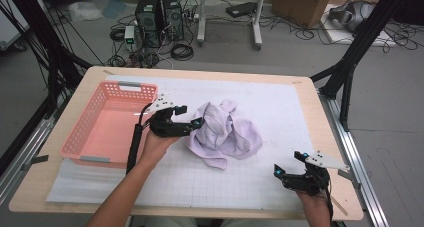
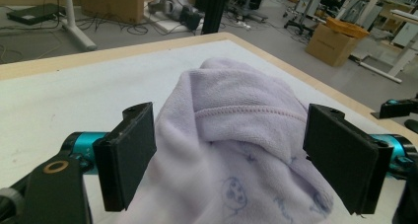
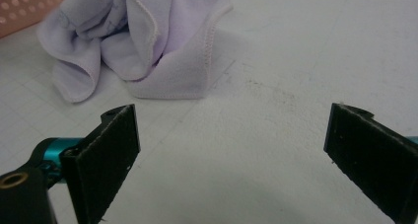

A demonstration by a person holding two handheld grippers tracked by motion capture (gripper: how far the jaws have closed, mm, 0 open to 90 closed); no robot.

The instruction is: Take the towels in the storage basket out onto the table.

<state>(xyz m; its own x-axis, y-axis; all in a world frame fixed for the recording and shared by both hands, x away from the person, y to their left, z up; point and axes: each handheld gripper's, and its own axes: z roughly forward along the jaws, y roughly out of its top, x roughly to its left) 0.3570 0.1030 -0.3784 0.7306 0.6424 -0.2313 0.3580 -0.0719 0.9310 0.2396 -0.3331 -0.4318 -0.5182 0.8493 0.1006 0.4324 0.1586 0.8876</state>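
Observation:
A crumpled lilac cloth with a faint blue print lies mid-table on the white gridded mat. My left gripper reaches in from the cloth's left side, just right of the basket. In the left gripper view its jaws stand wide with a bunched fold of the cloth between them, and my left gripper is open; the pads do not squeeze it. My right gripper hovers low over the mat at the front right, open and holding nothing. In its own view the right gripper faces the cloth from a distance.
A pink perforated basket with nothing in it sits on the left of the table, close to my left hand; its corner is in the right gripper view. Bare mat stretches right of the cloth. Black frame posts flank the table.

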